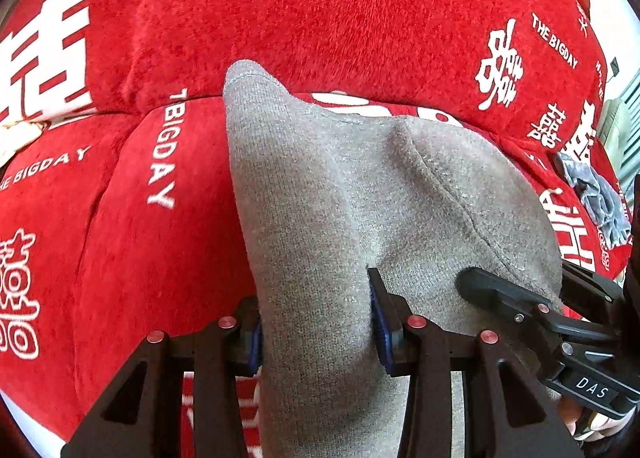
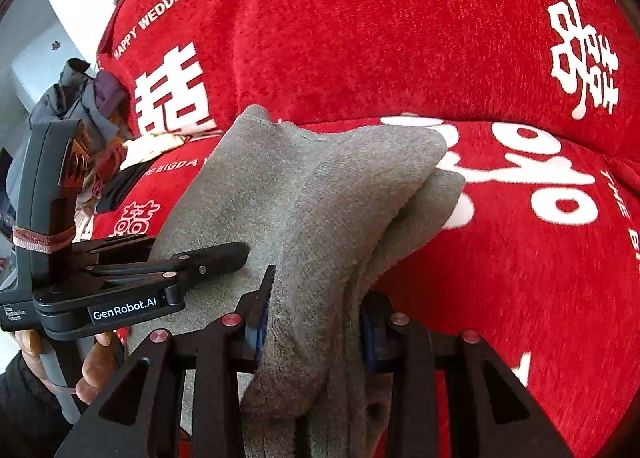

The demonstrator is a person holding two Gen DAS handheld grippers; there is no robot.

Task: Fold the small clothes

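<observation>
A grey knitted garment (image 1: 340, 178) hangs doubled over the red sofa seat, its far end drooping toward the backrest. My left gripper (image 1: 318, 326) is shut on one bunched edge of it. The right gripper's fingers (image 1: 492, 292) clamp the neighbouring edge at the lower right. In the right wrist view the same grey garment (image 2: 320, 178) runs between the blue pads of my right gripper (image 2: 314, 326), which is shut on it. The left gripper's fingers (image 2: 216, 254) grip the cloth just to the left. The part of the garment below both grippers is hidden.
A red plush sofa cover (image 1: 320, 10) with white lettering spans the seat and backrest. A crumpled grey cloth (image 1: 600, 198) lies at the seat's right end. A pile of mixed clothes (image 2: 92, 106) sits at the left end. A person's hand (image 2: 96, 370) holds the left gripper's handle.
</observation>
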